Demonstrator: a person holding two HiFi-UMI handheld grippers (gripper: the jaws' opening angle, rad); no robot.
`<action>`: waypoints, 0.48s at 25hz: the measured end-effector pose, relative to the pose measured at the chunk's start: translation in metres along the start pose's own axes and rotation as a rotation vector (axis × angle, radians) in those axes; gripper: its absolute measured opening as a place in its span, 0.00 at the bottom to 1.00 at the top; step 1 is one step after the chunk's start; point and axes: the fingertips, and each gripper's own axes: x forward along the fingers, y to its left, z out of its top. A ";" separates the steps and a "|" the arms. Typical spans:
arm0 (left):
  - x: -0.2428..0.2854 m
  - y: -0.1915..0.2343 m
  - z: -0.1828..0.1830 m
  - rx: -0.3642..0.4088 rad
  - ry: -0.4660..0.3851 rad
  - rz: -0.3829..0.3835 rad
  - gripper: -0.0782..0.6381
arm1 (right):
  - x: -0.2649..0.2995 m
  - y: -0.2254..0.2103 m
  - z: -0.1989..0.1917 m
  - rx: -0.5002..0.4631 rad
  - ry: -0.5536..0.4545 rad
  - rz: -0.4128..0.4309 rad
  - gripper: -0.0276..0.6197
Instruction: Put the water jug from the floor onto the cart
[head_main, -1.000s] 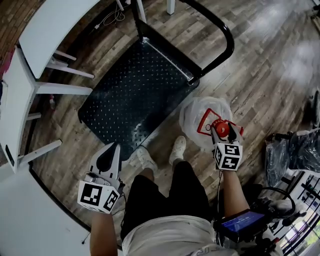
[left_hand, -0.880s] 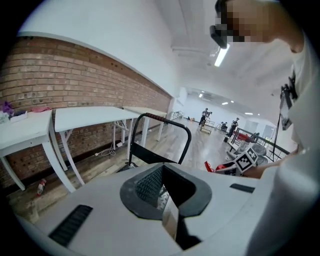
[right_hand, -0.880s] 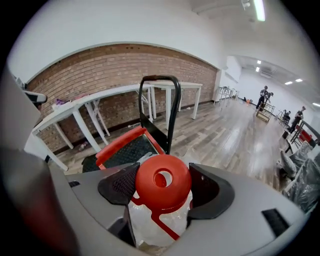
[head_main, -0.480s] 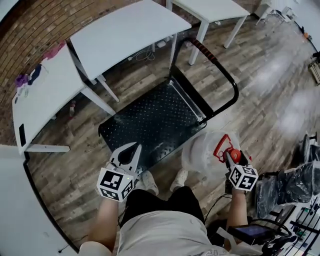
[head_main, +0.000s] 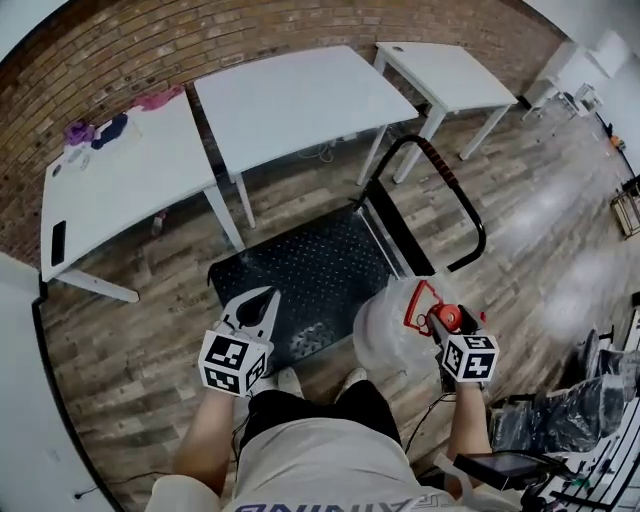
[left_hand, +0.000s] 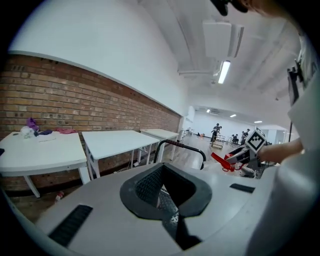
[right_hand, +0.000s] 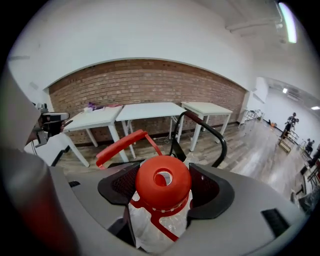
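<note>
So, the left gripper (head_main: 260, 298) sat clenched shut on nothing, hanging over the near edge of the cart (head_main: 310, 262). The water jug (head_main: 385, 322) hung just right of the cart's deck, by its near-right corner. The right gripper (head_main: 441, 322) was clamped around the jug's neck under the red cap (right_hand: 163, 182). It looked clear of the floor, but its bottom was hidden, so I wouldn't swear to it. Doing this well meant keeping that neck grip tight and swinging left low and slow so the weight didn't pendulum. The free gripper could steady the body, and the jug wanted setting flat mid-deck, clear of the push bar (head_main: 432, 157).
</note>
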 end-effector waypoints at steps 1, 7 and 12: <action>-0.003 0.009 -0.002 -0.012 0.002 0.010 0.11 | 0.007 0.010 0.007 -0.023 0.004 0.026 0.52; -0.011 0.034 -0.007 -0.082 -0.021 0.075 0.11 | 0.055 0.051 0.046 -0.090 -0.013 0.156 0.52; 0.009 0.052 -0.005 -0.042 0.044 0.232 0.11 | 0.111 0.082 0.083 -0.193 -0.020 0.313 0.52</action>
